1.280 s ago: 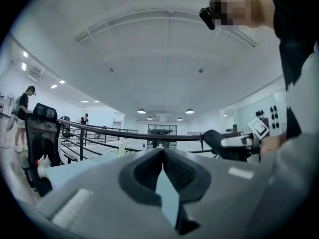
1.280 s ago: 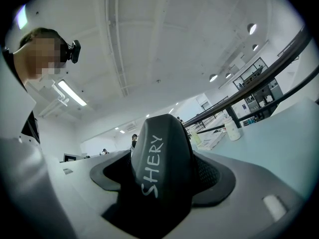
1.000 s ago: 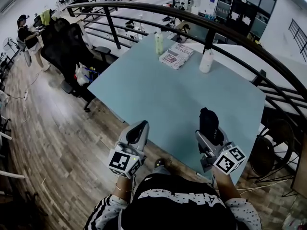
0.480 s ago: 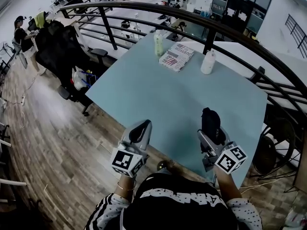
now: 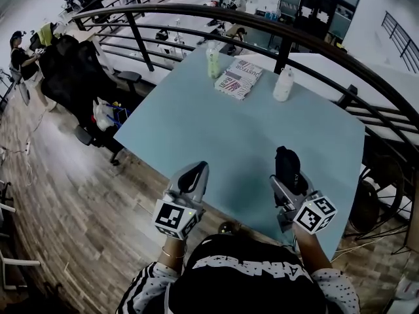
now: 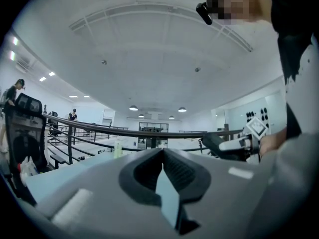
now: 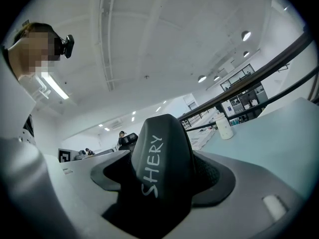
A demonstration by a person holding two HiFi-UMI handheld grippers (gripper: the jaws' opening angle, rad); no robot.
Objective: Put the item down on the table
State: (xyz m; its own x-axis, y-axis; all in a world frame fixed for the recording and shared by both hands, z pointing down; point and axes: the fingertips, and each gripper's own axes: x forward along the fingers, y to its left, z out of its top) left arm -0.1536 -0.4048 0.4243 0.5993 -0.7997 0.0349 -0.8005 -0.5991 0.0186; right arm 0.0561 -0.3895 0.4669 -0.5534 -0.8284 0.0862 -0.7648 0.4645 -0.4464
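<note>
The right gripper clamps a black item over the near edge of the table. The item's lower end is hidden between the jaws, and its white lettering reads "SHERY". The left gripper is closed on nothing. The print on the far booklet is illegible.

Left gripper was held out in front, pointing forward, its jaws pressed together with nothing between them. Right gripper was alongside, well apart and about level, its jaws clamped on the black item. Both forearms were stretched forward from the torso.
</note>
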